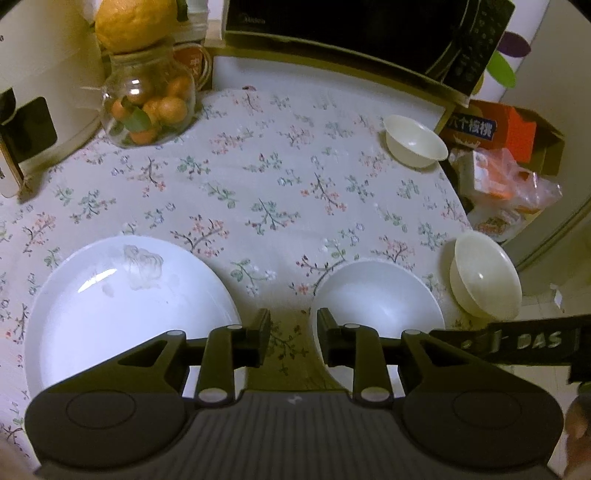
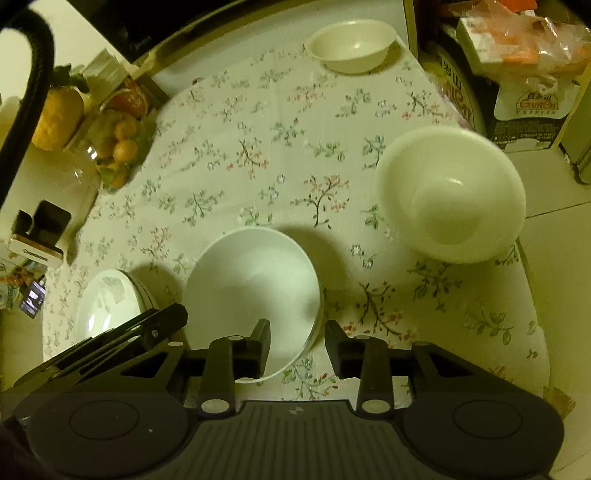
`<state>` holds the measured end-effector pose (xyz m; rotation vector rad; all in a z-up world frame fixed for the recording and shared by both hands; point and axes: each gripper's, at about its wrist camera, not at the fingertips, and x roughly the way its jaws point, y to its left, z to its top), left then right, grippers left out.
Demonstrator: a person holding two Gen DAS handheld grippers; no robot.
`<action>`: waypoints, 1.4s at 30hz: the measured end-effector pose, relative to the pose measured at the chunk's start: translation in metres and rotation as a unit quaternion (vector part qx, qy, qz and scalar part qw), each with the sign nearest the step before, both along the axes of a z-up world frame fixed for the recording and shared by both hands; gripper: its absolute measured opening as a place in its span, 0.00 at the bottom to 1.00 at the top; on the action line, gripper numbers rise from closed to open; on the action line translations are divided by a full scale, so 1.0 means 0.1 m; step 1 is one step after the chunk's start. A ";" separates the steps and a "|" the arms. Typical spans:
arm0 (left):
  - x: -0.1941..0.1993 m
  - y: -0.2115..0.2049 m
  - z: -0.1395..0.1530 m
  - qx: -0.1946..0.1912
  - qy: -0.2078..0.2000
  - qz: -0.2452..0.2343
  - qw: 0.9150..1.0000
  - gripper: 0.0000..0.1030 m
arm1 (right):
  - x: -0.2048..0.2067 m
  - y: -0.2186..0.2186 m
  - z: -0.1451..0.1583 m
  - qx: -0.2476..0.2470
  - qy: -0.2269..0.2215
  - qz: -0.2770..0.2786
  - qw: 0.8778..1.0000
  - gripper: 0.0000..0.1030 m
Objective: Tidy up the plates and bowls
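Observation:
A large white plate (image 1: 122, 299) lies at the near left of the floral tablecloth; it also shows in the right wrist view (image 2: 107, 306). A white bowl (image 1: 376, 299) sits to its right (image 2: 255, 291). A cream bowl (image 1: 487, 273) stands at the right table edge (image 2: 450, 195). A smaller cream bowl (image 1: 415, 140) sits at the far right (image 2: 351, 44). My left gripper (image 1: 293, 332) is open and empty, above the gap between plate and white bowl. My right gripper (image 2: 297, 343) is open and empty, its left finger over the white bowl's near rim.
A glass jar of small oranges (image 1: 147, 107) with a large yellow fruit on top stands at the far left. A black microwave (image 1: 369, 33) stands at the back. Boxes and bags (image 1: 502, 162) crowd the right, beyond the table edge. A white appliance (image 1: 29, 110) stands at the left.

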<state>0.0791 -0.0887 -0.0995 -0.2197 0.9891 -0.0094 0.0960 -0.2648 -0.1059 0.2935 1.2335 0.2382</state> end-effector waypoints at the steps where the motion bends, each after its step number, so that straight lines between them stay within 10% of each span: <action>1: 0.00 0.00 0.03 0.001 -0.005 0.002 1.000 0.25 | 0.00 -0.06 0.05 0.000 -0.009 -0.003 1.000 0.35; 15: 0.34 -0.69 0.20 -0.047 -0.055 -0.046 0.996 0.58 | 0.17 -0.92 0.29 -0.047 -0.068 -0.140 0.987 0.49; 21: 0.58 -1.15 0.09 -0.010 -0.064 -0.081 0.995 0.70 | 0.28 -1.07 0.19 -0.067 -0.057 -0.158 0.983 0.57; 42: 0.93 -1.43 -0.29 0.029 -0.029 -0.083 0.996 0.64 | 0.55 -1.31 -0.04 -0.093 -0.023 -0.154 0.983 0.55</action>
